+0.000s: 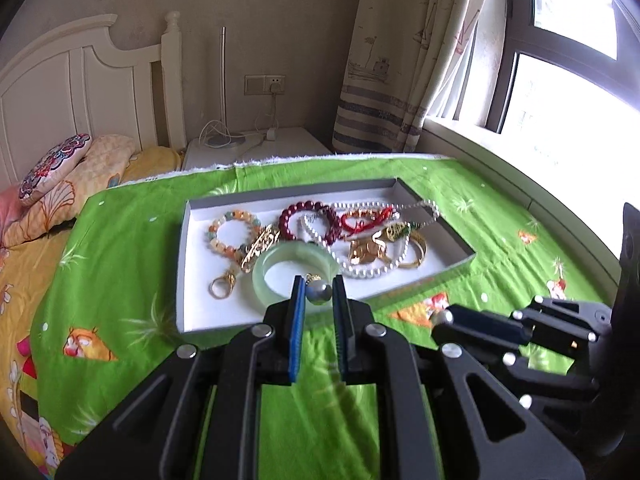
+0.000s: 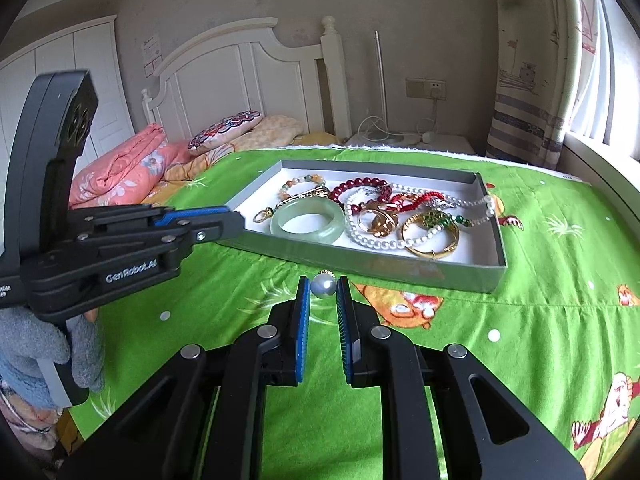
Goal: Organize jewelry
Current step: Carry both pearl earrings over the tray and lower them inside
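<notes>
Left gripper (image 1: 318, 281), seen along its own fingers: the jaws are drawn in to a narrow gap and the two blue pads press on a grey pearl (image 1: 319, 295) with a small gold cap, held at the fingertips. Just beyond the tips, and lower, lies a pale green jade bangle (image 1: 260, 276) in the near end of a shallow grey box (image 1: 188, 216). Farther ahead of the jaws the box holds a bracelet of mixed stone beads, a dark red bead bracelet, a white pearl strand, a red cord and several gold pieces, heaped and overlapping. The box rests on a green printed cloth (image 1: 120, 240) spread over a bed.

Right gripper (image 2: 323, 280): the jaws are likewise nearly closed, pinching a second grey pearl (image 2: 323, 286) between the pad tips. It hangs over the cloth, short of the near wall of the box, which lies ahead of the jaws and slightly to their right. To the left of these jaws, a gloved left hand (image 2: 80, 356) carries the left gripper, its tips over the near left corner of the box
</notes>
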The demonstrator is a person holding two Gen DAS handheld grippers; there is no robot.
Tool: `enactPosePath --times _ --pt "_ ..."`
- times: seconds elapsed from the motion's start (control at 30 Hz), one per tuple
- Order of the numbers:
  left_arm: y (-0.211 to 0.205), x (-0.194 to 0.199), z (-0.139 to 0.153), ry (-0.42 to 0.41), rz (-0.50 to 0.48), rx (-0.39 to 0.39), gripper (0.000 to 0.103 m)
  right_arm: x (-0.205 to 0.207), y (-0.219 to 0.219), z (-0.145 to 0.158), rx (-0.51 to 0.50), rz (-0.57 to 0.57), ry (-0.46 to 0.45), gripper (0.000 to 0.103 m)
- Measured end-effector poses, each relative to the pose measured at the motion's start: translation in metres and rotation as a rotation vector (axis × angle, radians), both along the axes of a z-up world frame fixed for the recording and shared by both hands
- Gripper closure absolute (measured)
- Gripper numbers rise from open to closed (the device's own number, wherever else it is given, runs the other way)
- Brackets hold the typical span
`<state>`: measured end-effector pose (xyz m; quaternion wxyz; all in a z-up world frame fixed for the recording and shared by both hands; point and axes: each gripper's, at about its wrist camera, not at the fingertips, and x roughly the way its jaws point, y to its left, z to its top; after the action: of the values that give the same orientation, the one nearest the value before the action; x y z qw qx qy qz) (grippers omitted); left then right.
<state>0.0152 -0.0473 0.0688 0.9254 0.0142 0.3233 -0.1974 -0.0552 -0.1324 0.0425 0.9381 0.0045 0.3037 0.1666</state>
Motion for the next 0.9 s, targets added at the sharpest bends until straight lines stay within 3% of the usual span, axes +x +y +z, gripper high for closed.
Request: enactPosePath --times 0.2,0.4,0.57,0.9 --pt "0.002 0.047 0.001 0.049 0.009 -0.121 0.09 0.039 0.024 0.002 -0.06 0.052 0.006 0.088" --pt "0.005 0.075 -0.006 0.1 0.018 -0.154 0.09 0.076 0.034 -0.004 -0.069 0.052 0.044 0.088" --pt "0.009 0.079 -0.017 0.11 0.031 -0.137 0.09 0.092 0.042 -0.013 -0.077 0.044 0.08 0.088" --pt "0.011 0.082 -0.03 0.118 0.029 -0.114 0.09 0.095 0.052 -0.014 -0.095 0.054 0.065 0.089"
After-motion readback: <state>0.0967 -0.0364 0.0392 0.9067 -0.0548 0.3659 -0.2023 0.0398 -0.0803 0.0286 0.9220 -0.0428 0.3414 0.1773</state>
